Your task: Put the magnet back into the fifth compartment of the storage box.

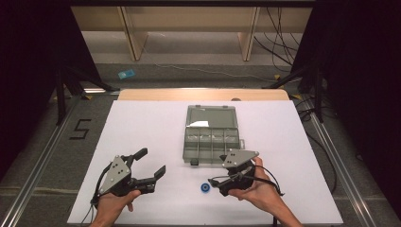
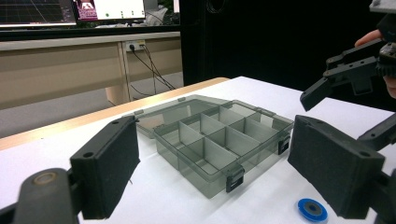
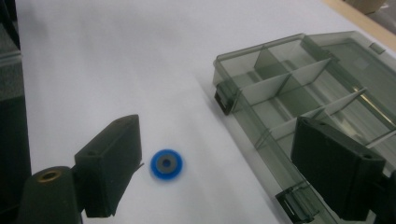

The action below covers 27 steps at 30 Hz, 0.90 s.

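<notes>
On the white table, a small blue disc lies just in front of the open grey compartment box. Right gripper hovers beside the disc, jaws spread, empty. Left gripper sits well left, jaws spread wide, empty.

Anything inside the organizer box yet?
The organizer box lies open, and the compartments that show are bare between their dividers. Part of it in the right gripper view sits behind that gripper's jaw. The blue disc lies outside it on the table.
</notes>
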Tool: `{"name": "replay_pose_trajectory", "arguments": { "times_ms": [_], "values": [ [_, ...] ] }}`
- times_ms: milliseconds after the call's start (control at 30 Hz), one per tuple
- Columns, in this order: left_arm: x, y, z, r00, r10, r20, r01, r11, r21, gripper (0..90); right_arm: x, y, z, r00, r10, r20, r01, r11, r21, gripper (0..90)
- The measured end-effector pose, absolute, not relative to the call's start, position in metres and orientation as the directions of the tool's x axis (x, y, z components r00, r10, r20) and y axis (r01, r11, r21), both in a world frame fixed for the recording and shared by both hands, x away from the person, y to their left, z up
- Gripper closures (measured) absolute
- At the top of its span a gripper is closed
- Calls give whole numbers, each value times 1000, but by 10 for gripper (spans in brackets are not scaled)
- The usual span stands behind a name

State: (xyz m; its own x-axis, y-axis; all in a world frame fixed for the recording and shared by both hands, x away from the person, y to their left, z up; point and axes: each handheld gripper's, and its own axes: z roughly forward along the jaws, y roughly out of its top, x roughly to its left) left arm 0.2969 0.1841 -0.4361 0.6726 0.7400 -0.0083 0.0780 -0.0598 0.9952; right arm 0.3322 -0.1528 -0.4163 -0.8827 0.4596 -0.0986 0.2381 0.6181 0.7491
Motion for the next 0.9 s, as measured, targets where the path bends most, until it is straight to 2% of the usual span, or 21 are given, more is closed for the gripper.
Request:
{"name": "replay_pose_trajectory", "arguments": {
  "times_ms": [533, 900],
  "values": [
    [297, 184, -437, 671, 741, -15, 84, -57, 995, 156, 341, -128, -425, -930, 354, -97, 224, 758, 612, 212],
    [298, 185, -436, 672, 741, -10, 79, -58, 995, 156, 347, -109, -437, -964, 250, -87, 175, 849, 498, 288]
  ]
}}
